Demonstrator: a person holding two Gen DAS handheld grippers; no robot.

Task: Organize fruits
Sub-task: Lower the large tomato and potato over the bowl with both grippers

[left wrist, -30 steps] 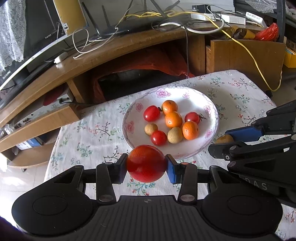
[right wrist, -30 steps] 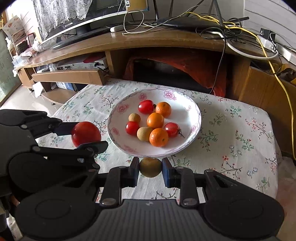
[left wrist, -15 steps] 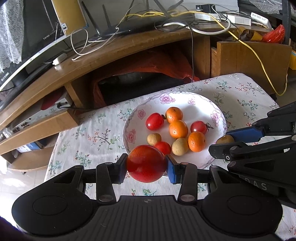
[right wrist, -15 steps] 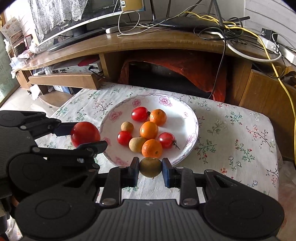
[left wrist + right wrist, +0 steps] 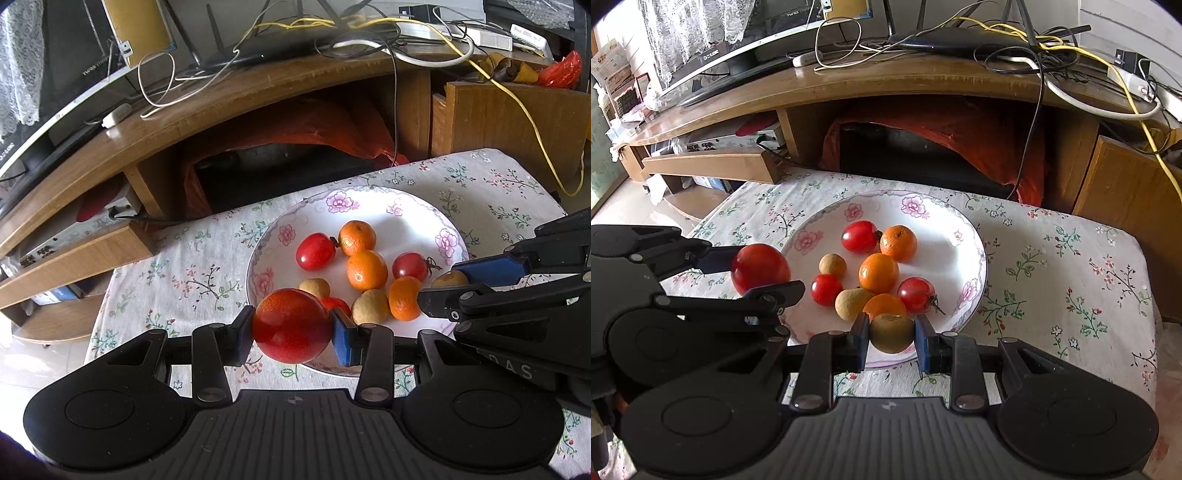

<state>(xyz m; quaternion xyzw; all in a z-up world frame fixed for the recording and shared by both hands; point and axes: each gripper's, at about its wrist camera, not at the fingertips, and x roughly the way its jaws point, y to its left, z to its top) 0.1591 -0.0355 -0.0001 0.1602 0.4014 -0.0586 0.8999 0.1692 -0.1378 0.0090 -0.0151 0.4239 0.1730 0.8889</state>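
A white floral plate (image 5: 413, 210) (image 5: 945, 221) on the flowered tablecloth holds several small fruits: oranges (image 5: 366, 269) (image 5: 878, 273), red tomatoes (image 5: 316, 251) (image 5: 859, 236) and brown longans (image 5: 370, 306) (image 5: 832, 264). My left gripper (image 5: 292, 332) is shut on a large red tomato (image 5: 292, 325) (image 5: 760, 268) over the plate's near left rim. My right gripper (image 5: 892, 334) is shut on a brownish-green longan (image 5: 892, 332) (image 5: 448, 278) over the plate's near right rim.
The small table (image 5: 1071, 266) has its far edge close to a wooden TV stand (image 5: 886, 81) loaded with cables, a router and a TV. An orange bag (image 5: 960, 122) sits in the stand's recess. The floor drops off at left (image 5: 620, 199).
Both grippers moved forward with their fruits, from in front of the plate to over its near rim. Neither grip changed.
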